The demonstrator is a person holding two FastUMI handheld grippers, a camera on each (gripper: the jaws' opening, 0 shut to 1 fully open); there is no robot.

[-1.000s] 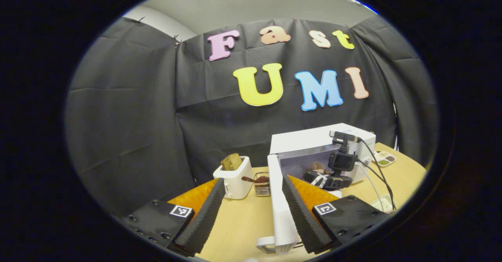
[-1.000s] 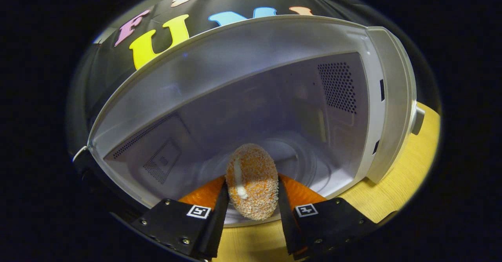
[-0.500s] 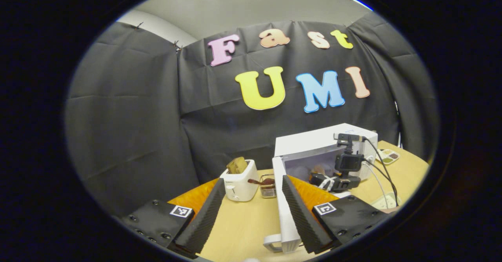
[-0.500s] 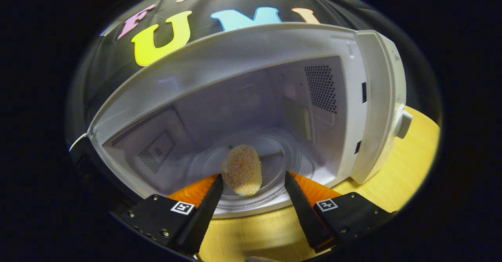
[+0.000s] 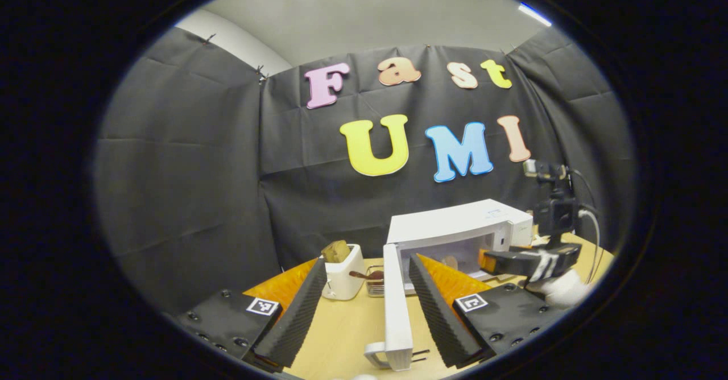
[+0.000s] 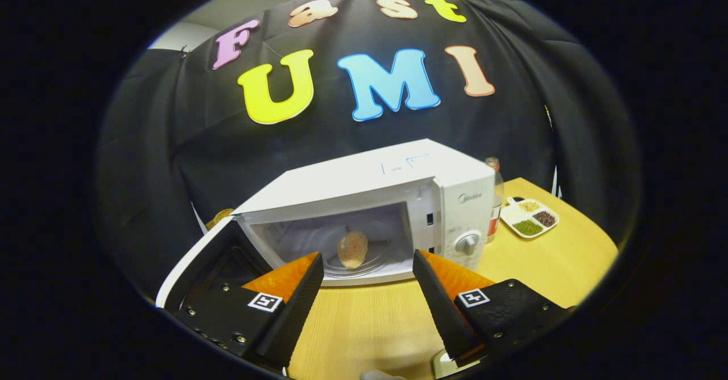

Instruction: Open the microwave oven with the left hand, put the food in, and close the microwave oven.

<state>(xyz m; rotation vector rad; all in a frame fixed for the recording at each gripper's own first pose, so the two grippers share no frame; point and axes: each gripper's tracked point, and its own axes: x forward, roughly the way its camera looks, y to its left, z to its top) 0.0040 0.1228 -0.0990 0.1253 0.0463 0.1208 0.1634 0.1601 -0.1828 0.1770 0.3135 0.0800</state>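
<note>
Right gripper view: food (image 6: 352, 248) inside open microwave oven (image 6: 369, 198).

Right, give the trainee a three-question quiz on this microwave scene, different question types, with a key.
1. True or false: the microwave door is shut.
2. Where does the breaded food lie?
A. between the right gripper's fingers
B. inside the microwave
C. on the table
3. Fill in: the left gripper is ____, with the door's edge between its fingers, untouched.

Key: 1 false; 2 B; 3 open.
</note>
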